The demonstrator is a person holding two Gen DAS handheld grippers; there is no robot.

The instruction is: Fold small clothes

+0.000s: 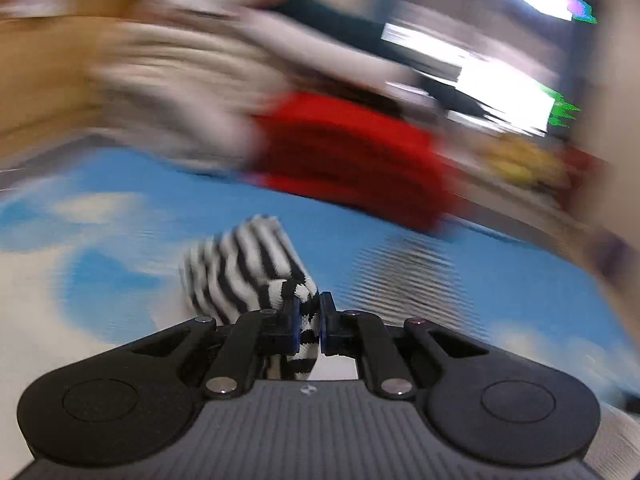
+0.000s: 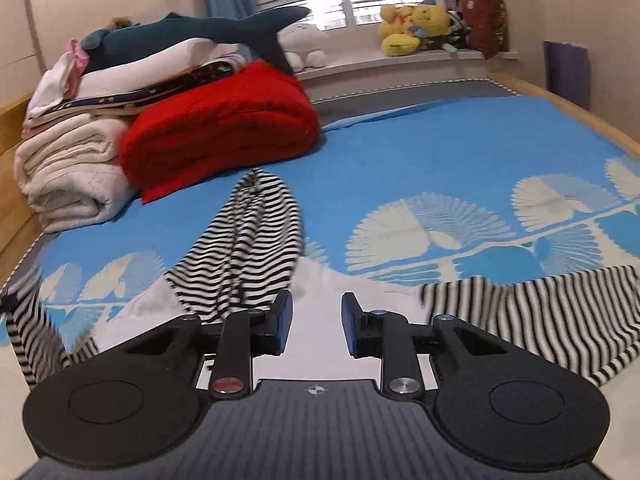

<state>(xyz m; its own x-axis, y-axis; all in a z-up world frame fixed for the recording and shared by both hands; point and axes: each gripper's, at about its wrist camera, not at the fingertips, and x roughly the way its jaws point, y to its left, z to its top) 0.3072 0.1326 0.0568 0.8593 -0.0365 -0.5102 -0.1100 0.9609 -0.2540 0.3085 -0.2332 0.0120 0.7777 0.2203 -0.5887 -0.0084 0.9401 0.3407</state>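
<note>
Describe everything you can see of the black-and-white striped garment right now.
The striped garment is soft knit fabric with narrow black and white bands. In the right wrist view it lies rumpled on the blue patterned bedspread, one long part bunched and narrowing toward the red blanket, another part spread flat at the right. In the left wrist view the left gripper is shut on a fold of it, with cloth hanging below the pads. The right gripper stands open, not touching it.

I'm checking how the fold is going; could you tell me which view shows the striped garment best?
The right wrist view: the striped garment lies sharp, spread across the blue bedspread. The left wrist view shows only a bunched bit pinched in the left gripper, against a blurred background.
</note>
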